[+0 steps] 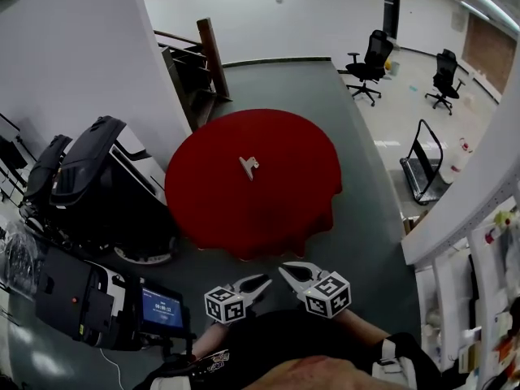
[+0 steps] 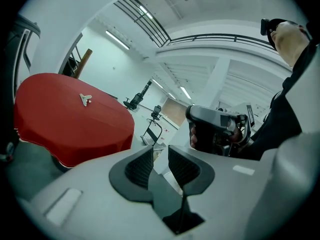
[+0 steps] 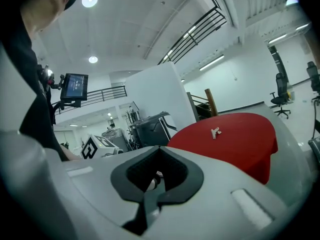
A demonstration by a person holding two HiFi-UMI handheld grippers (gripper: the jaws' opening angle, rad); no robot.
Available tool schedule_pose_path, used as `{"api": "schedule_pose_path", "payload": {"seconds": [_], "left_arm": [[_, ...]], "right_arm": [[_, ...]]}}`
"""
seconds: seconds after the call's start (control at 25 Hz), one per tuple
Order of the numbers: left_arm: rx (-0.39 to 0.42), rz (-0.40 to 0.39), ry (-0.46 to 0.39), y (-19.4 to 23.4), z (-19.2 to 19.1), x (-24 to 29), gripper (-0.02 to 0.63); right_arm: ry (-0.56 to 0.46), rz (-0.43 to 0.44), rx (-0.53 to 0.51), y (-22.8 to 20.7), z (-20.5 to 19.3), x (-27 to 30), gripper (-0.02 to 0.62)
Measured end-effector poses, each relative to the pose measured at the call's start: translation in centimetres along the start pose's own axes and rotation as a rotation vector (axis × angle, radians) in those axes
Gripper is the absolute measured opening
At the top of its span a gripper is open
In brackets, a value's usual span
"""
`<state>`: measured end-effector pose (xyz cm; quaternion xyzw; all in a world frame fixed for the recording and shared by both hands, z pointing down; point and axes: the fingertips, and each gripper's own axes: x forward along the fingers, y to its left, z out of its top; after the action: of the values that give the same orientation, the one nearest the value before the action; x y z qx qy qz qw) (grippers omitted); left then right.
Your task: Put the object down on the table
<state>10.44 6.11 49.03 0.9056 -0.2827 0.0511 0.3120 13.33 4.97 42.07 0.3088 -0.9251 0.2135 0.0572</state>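
Object: pale clip-ish thing lying mid red table | left gripper: jaws slightly apart, empty | right gripper: clamped together, empty | monitor text too tiny

We wear a black top. Our left hand-held gripper and our right hand-held gripper both have smooth, pale grey shells. Inside the jaws sit black pads with tiny ridges. Each one carries a white cube with black square marks on its sides. The right one has a chunky dark grey handle.
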Motion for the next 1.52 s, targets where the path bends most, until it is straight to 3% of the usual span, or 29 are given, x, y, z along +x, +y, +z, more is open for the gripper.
{"api": "schedule_pose_path", "payload": {"seconds": [0.4,0.68,1.52], "left_arm": [[-0.021,0.035,-0.045,1.5,0.8,-1.9,0.095],[-0.05,0.045,-0.111,3.2,3.7,-2.6,0.095],[-0.019,0.023,-0.026,3.7,2.8,-0.8,0.094]], "right_arm": [[-0.046,-0.02,0.022,0.7,0.7,0.1,0.003],[-0.064,-0.031,0.033,0.7,1.2,0.6,0.003],[-0.065,-0.026,0.093,-1.3,0.9,2.5,0.002]]}}
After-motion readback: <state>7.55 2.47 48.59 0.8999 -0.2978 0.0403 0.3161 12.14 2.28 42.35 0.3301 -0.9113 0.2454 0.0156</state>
